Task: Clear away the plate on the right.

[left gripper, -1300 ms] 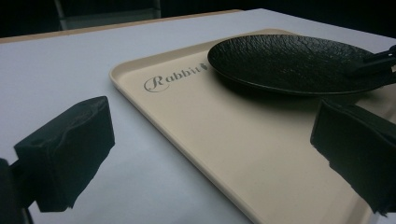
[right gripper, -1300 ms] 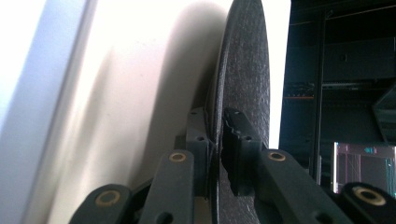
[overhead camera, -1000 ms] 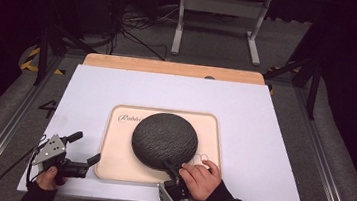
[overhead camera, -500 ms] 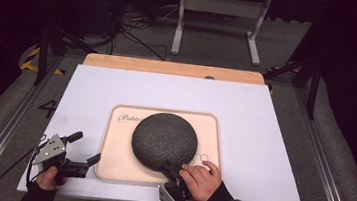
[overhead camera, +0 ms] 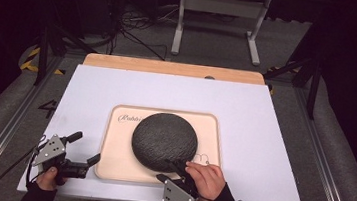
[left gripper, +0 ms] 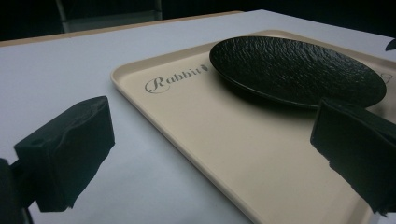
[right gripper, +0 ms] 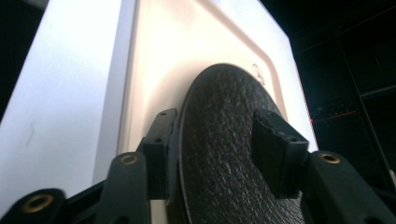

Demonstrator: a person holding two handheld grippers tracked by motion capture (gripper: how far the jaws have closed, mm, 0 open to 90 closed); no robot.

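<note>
A white counter [overhead camera: 263,139] covers most of a wooden board [overhead camera: 170,68] at its far edge. Beyond it, a grey metal stand [overhead camera: 220,14] and tangled cables [overhead camera: 134,23] sit on the floor.

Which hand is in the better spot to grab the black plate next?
The right. Its hand-held gripper already has the near rim of the black plate between its jaws, which have just been opening. The left hand-held gripper sits open off the tray's left edge, apart from the plate.

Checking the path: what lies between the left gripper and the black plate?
Bare beige tray surface; the left gripper view shows nothing before the black plate.
</note>
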